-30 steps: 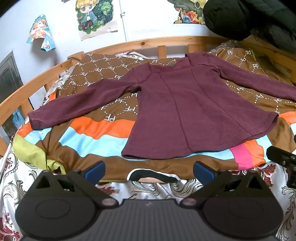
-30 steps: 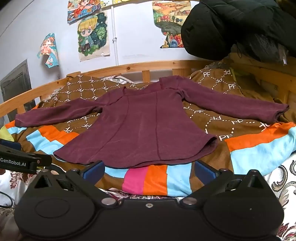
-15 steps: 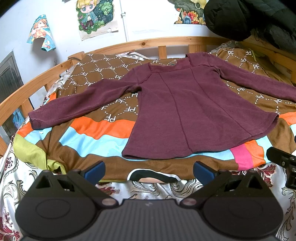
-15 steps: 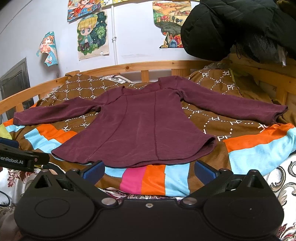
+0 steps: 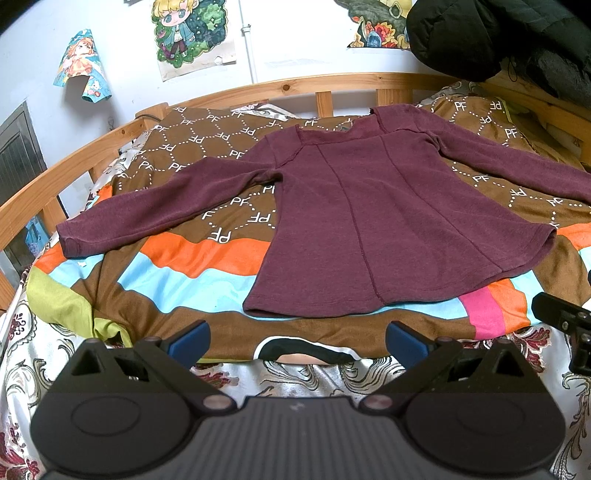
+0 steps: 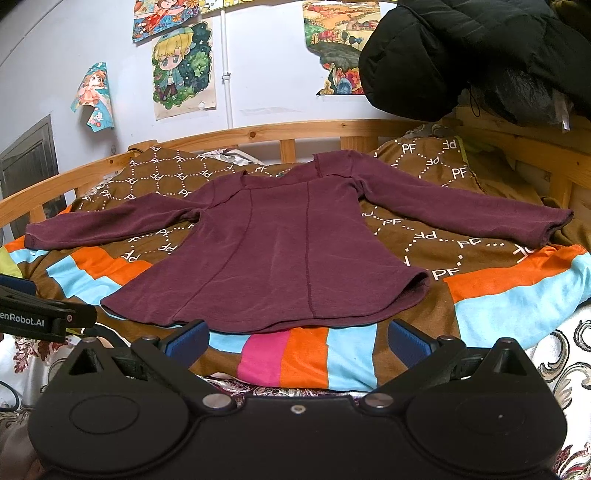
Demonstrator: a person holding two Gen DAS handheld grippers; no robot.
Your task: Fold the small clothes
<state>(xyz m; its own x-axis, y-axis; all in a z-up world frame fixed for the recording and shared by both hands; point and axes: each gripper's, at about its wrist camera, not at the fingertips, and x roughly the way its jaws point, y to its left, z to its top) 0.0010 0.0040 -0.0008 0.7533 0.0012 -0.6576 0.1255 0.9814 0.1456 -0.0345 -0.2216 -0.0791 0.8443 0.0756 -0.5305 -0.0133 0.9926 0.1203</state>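
A maroon long-sleeved top (image 5: 369,206) (image 6: 280,251) lies flat on the bed, both sleeves spread wide and its hem toward me. My left gripper (image 5: 297,341) hovers just short of the hem's left part, open, with nothing between its blue-padded fingers. In the right wrist view my right gripper (image 6: 297,339) stands open just in front of the hem's middle, also empty. Part of the right gripper's body (image 5: 565,325) shows at the left view's right edge, and the left gripper's body (image 6: 40,317) shows at the right view's left edge.
A brown, orange and blue patterned blanket (image 5: 177,266) (image 6: 517,295) covers the bed under the top. A wooden rail (image 5: 321,83) (image 6: 295,129) runs round the far side. A black jacket (image 5: 491,33) (image 6: 461,55) hangs at upper right. Posters hang on the wall.
Both grippers stay open. The right wrist view has shifted slightly, bringing the top's hem a little closer; the left view is nearly unchanged.
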